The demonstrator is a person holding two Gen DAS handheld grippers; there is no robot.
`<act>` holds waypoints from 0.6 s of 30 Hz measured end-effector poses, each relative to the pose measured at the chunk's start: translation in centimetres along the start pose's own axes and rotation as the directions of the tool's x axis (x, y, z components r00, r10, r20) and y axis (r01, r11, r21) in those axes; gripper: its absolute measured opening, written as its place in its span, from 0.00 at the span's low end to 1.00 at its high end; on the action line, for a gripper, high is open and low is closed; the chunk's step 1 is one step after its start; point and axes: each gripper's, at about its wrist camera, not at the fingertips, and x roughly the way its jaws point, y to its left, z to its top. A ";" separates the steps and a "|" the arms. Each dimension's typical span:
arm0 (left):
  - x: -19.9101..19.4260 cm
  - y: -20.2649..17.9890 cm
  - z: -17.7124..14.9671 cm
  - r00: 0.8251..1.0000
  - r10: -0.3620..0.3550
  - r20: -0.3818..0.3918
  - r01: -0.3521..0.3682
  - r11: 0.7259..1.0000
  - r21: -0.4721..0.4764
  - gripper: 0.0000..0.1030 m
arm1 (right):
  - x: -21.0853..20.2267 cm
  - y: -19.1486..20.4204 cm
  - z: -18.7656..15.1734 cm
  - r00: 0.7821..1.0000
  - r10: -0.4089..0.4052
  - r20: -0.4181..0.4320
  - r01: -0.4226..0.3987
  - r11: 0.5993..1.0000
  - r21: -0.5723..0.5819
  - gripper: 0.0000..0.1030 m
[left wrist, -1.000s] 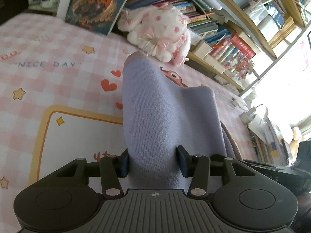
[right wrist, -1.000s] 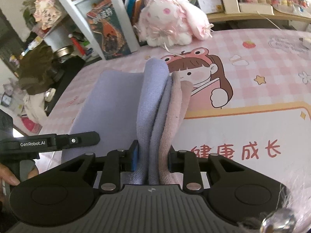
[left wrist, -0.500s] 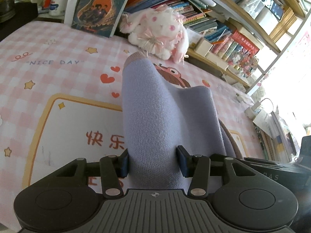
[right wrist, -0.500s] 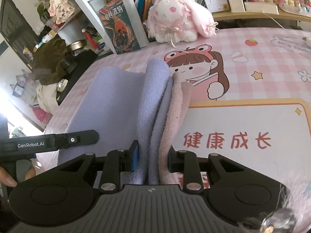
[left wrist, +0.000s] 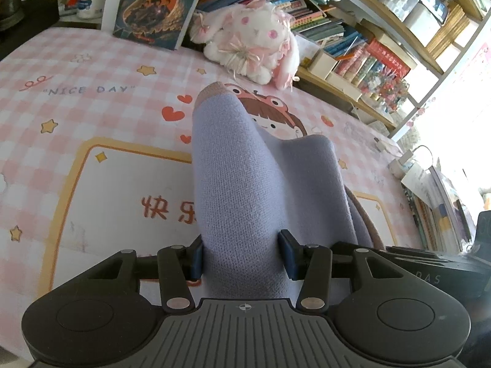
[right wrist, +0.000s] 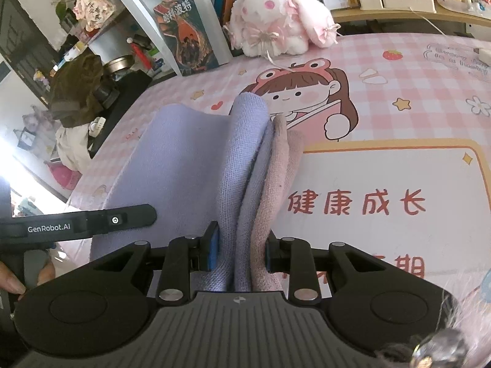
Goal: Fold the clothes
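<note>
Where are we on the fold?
Mid-fold. Done: the lavender knit garment is gathered into layers, pink trim showing. In hand: left tool and right tool each clamp a bunched edge, held above the pink mat. Left: lay it flat, finish folding, release.

The knit garment is plain lavender with a dusty-pink edge. The tabletop cover is pink-and-white check with orange stars, red hearts and a cartoon girl. The plush rabbit is white and pink.
</note>
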 end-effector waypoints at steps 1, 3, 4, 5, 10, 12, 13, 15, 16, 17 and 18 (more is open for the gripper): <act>0.0 0.4 0.2 1.000 -0.005 0.001 0.005 1.000 0.005 0.45 | 0.2 0.4 0.0 1.000 -0.005 0.005 0.005 1.000 0.001 0.25; -0.2 1.3 0.7 1.000 -0.016 0.002 0.016 1.000 0.016 0.45 | 0.6 1.1 0.1 1.000 -0.014 0.014 0.014 1.000 0.004 0.25; -0.2 1.8 1.0 1.000 -0.021 0.002 0.021 1.000 0.023 0.45 | 0.9 1.5 0.1 1.000 -0.019 0.019 0.019 1.000 0.007 0.24; -0.4 2.5 1.4 1.000 -0.029 0.000 0.029 0.999 0.027 0.45 | 1.2 2.0 0.2 0.999 -0.025 0.024 0.025 1.000 0.011 0.24; -1.5 6.1 3.3 0.998 -0.066 -0.005 0.067 0.997 0.042 0.45 | 2.8 5.5 0.6 0.997 -0.062 0.055 0.062 0.998 0.013 0.25; -1.8 7.5 4.0 0.997 -0.074 -0.013 0.075 0.996 0.052 0.45 | 3.6 7.0 0.8 0.995 -0.075 0.063 0.074 0.997 0.014 0.24; -2.0 8.2 4.3 0.997 -0.078 -0.016 0.079 0.995 0.057 0.45 | 4.0 7.6 0.8 0.995 -0.080 0.064 0.079 0.997 0.019 0.24; -2.3 9.7 4.7 0.996 -0.085 -0.021 0.086 0.994 0.063 0.45 | 4.9 8.9 0.8 0.994 -0.090 0.067 0.088 0.996 0.029 0.24; -2.4 10.3 5.0 0.996 -0.089 -0.024 0.090 0.994 0.065 0.45 | 5.4 9.6 0.7 0.993 -0.094 0.069 0.092 0.995 0.033 0.24; -2.5 11.0 5.2 0.995 -0.093 -0.027 0.094 0.993 0.068 0.45 | 5.9 10.2 0.7 0.993 -0.098 0.070 0.096 0.995 0.036 0.24; -2.6 11.7 5.4 0.995 -0.096 -0.028 0.098 0.993 0.071 0.45 | 6.3 10.8 0.6 0.992 -0.101 0.071 0.099 0.994 0.038 0.24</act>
